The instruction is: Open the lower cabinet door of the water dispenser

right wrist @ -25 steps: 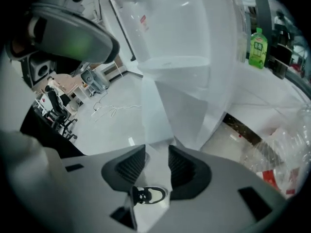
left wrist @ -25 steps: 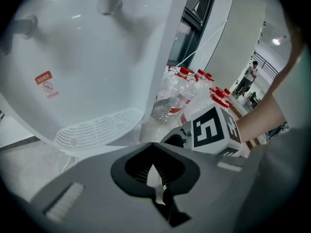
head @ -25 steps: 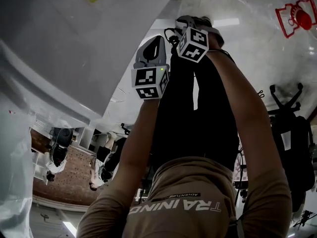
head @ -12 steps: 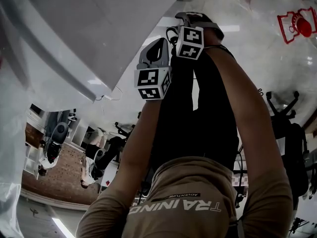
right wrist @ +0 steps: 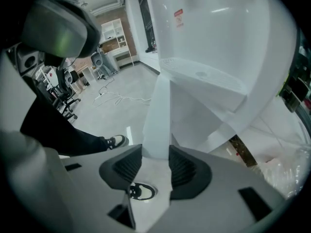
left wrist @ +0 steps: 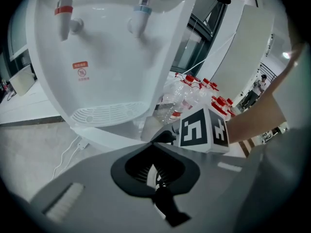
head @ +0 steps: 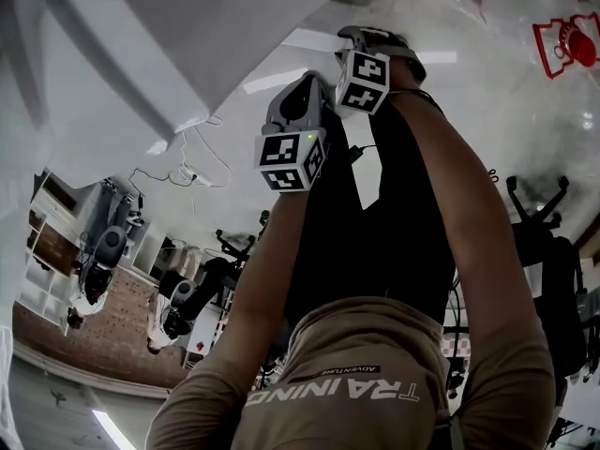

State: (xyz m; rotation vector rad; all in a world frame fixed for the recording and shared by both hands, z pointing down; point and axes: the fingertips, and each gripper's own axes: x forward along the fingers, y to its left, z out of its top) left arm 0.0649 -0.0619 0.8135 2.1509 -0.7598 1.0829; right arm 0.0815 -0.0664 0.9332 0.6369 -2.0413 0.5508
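Step in hand, as I judge it: releasing the lower cabinet door (right wrist: 158,113). It is already standing swung out from the water dispenser (left wrist: 102,62), edge-on to the person, below the drip tray (left wrist: 109,113).

To do this well, the right gripper (right wrist: 155,152) should be backing straight off along the door's edge with its jaws wide. That way neither pad is dragging the light panel shut again. The left gripper (left wrist: 154,154) should be holding off to the left, clear of the door's swing.

Right gripper: the jaws have just been opening and are standing at full spread. The door's edge is sitting between the pads, close to both, but not clamped as far as I can judge.

Left gripper: the jaws are drawn together, tips meeting, gripping nothing. It is hanging just left of the right gripper's marker cube (left wrist: 204,130).
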